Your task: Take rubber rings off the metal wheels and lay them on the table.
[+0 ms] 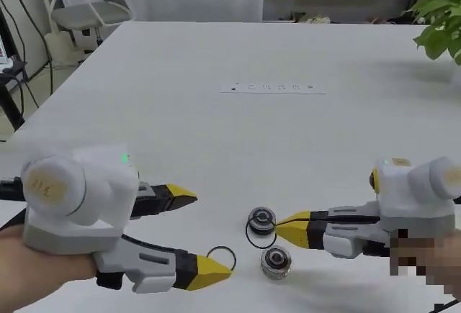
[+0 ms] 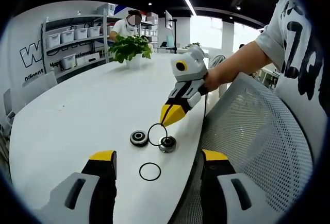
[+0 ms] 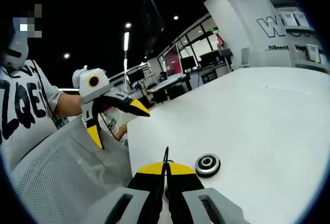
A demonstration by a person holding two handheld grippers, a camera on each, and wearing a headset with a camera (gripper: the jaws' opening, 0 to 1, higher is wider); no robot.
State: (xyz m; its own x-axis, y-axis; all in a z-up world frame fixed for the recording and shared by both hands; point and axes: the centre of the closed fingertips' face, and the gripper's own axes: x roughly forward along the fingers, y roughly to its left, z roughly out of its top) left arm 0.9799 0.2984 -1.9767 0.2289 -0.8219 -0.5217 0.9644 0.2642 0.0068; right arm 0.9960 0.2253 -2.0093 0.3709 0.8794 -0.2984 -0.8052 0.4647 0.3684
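R tool pinching rubber ring beside metal wheels; L tool gaping wide, empty; loose ring lying nr tabletop near edge.

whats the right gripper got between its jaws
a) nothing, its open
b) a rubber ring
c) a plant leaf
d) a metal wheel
B: the right gripper has its jaws shut on a thin black rubber ring, which hangs from the tips next to a metal wheel.
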